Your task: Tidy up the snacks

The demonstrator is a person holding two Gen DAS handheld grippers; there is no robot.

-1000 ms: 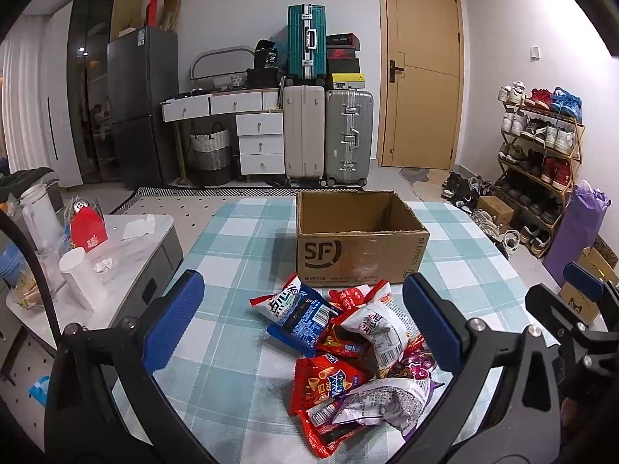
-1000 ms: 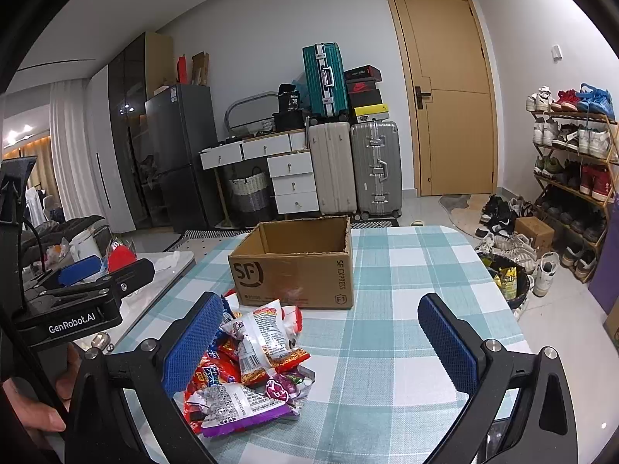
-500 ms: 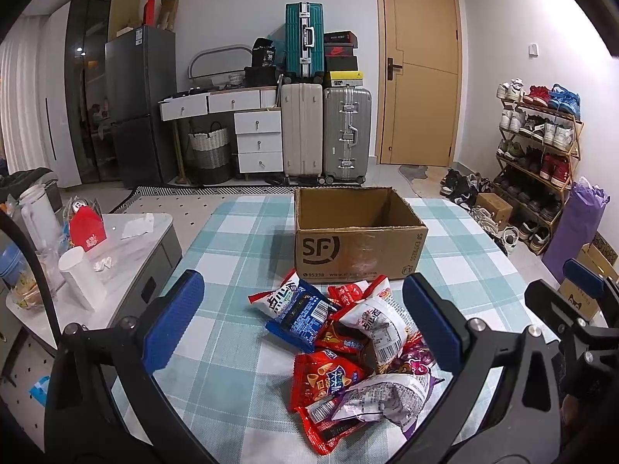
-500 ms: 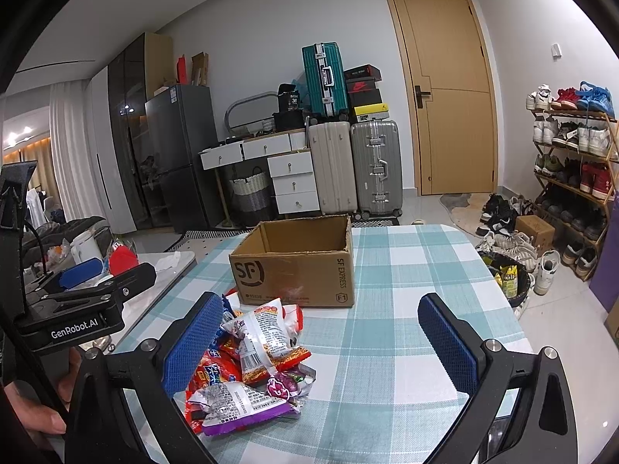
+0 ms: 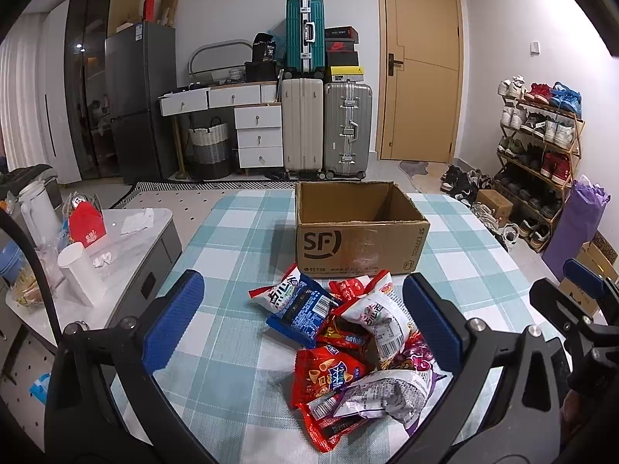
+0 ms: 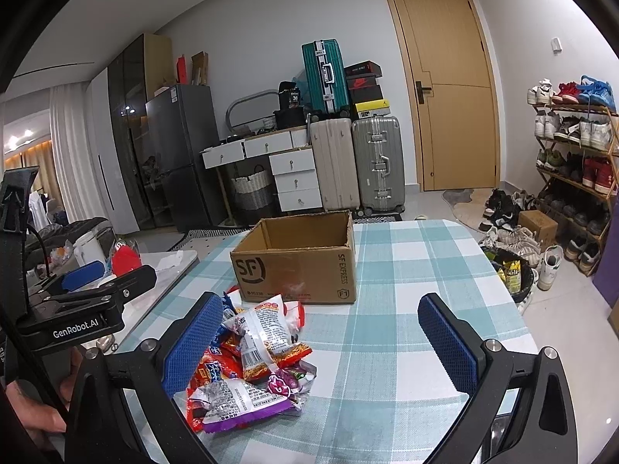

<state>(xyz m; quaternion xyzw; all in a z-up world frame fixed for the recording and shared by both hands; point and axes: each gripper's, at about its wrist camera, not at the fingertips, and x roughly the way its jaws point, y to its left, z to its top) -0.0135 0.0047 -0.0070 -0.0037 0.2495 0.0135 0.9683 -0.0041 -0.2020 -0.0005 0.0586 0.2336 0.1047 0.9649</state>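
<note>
Both wide, empty. Snack pile (image 5: 344, 344) on checked tablecloth (image 6: 406, 321), just short of open cardboard box (image 5: 359, 228). Centred under left gripper (image 5: 305, 328); off left of right gripper (image 6: 321, 340). Left nearer.

Table with teal-checked cloth (image 5: 232, 239) carries open cardboard box (image 5: 359, 247) and, just before it, snack-packet pile (image 5: 348, 332).

Suitcases (image 5: 327, 127) stacked beside a white drawer unit (image 5: 258, 135), a tan door (image 5: 419, 62), a loaded shoe rack (image 5: 539, 147) against white walls.
</note>
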